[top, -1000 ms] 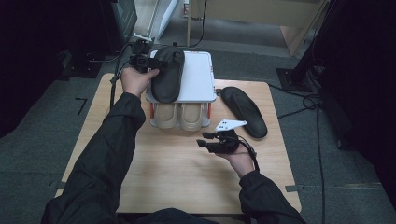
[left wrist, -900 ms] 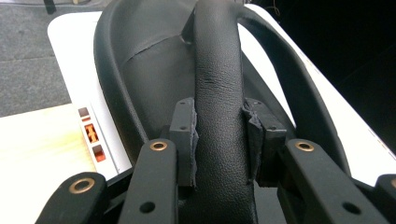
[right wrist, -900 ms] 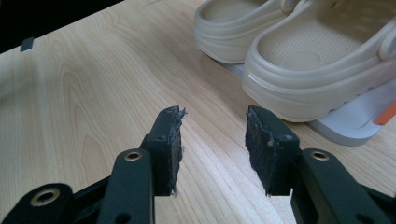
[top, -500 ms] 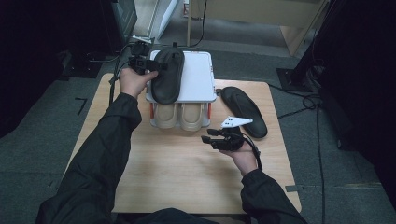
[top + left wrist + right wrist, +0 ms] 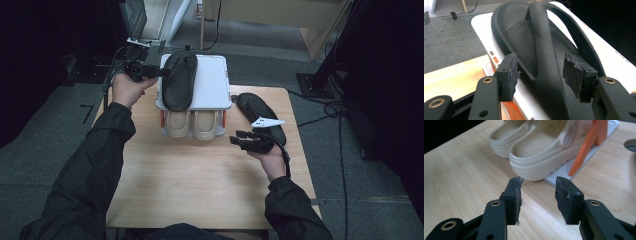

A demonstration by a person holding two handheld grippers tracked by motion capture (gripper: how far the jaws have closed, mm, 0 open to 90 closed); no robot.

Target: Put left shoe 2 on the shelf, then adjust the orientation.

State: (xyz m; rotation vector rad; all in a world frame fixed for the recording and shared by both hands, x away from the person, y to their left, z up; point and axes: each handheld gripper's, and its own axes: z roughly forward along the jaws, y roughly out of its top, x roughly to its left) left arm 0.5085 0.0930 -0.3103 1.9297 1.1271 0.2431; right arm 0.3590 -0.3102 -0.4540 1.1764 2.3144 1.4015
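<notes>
A black flip-flop (image 5: 179,80) lies on the top shelf of a white shoe rack (image 5: 212,82), towards its left side. My left gripper (image 5: 159,71) is at the sandal's left edge. In the left gripper view it is open (image 5: 544,75), with the sandal's strap (image 5: 541,50) running between the pads. A pair of beige clogs (image 5: 192,124) stands on the lower shelf. My right gripper (image 5: 236,140) hovers open over the table, just right of the clogs (image 5: 541,152), holding nothing (image 5: 537,197). A second black flip-flop (image 5: 252,107) lies on the table right of the rack.
The rack has orange side supports (image 5: 589,145) and stands at the far middle of the wooden table (image 5: 200,185). Cables trail over the grey floor (image 5: 330,107) to the right and behind. The near half of the table is bare wood.
My right gripper has drifted a little forward, towards the rack. The left gripper and the sandal on the rack have barely moved.
</notes>
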